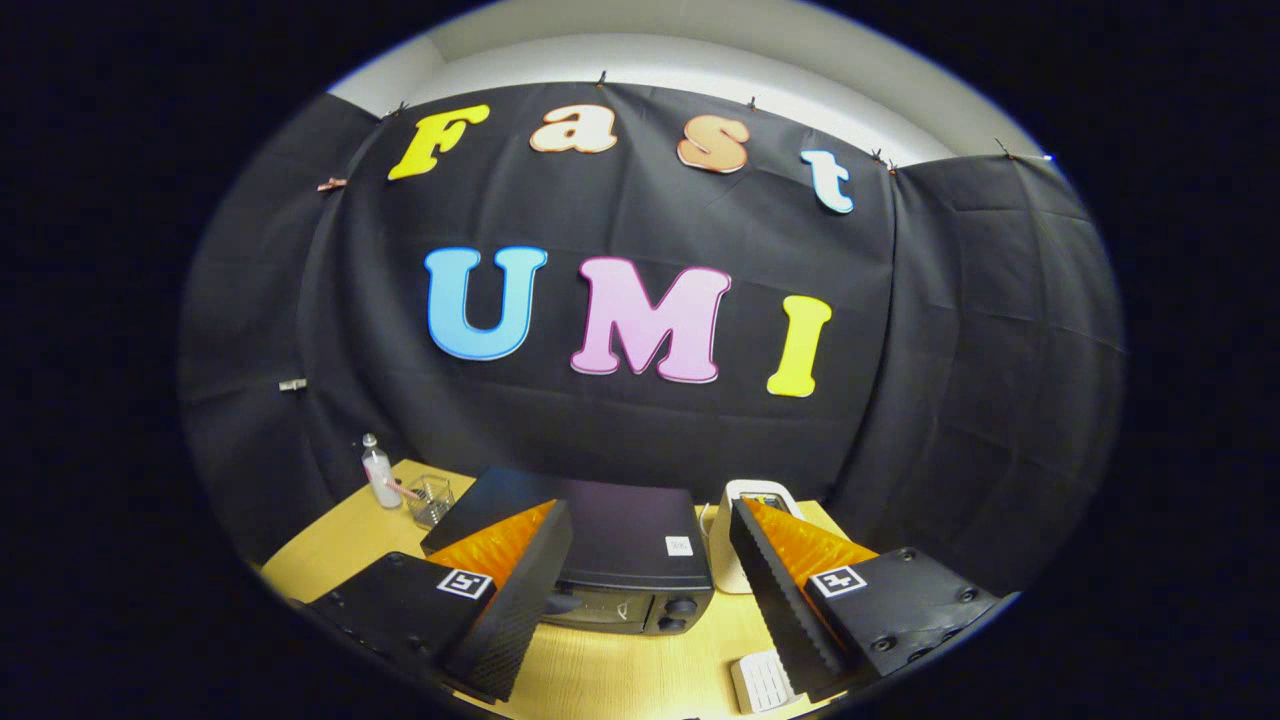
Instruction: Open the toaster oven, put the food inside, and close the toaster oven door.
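Basically, jaws spread wide, empty, above the table (600,680); toaster oven (610,555) just ahead looks rigid, heavyish. Grab its door handle, hidden behind a finger.

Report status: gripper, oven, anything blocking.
Gripper open, holding nothing, above the wooden table. Black toaster oven just ahead between the fingers, door state not visible. White device beside it, small white object nearer; approach unobstructed.
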Demonstrator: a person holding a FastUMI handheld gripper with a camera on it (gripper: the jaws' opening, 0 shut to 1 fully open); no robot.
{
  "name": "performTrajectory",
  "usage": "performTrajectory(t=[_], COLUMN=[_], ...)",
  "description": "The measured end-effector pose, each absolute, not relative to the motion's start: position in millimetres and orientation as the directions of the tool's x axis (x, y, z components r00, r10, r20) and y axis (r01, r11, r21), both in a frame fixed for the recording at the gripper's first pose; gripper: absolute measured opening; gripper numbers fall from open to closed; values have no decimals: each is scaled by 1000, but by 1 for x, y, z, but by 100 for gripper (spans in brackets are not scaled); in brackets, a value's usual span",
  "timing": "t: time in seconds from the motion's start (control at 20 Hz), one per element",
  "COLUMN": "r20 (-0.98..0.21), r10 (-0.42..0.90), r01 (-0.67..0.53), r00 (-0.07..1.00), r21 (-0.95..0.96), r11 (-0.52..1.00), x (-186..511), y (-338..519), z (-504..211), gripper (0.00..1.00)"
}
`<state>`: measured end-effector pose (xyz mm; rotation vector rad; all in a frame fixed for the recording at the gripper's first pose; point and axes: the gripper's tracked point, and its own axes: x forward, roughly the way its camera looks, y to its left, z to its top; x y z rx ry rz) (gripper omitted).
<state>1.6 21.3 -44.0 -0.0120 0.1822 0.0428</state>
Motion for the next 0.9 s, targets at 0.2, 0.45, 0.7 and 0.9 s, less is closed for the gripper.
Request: performTrajectory(t=[0.2,0.45,0.7,0.9], r20=[-116,-75,-60,-63], r10=[31,14,6,7], r01=[-33,-16,-7,-6], r00=[993,997,998,998], r21=[-16,-27,-21,14], r11=[999,1000,1000,1000], x=[2,4,0,-3], y=[8,4,2,1], z=[-3,6,11,12], gripper=[99,98,98,99])
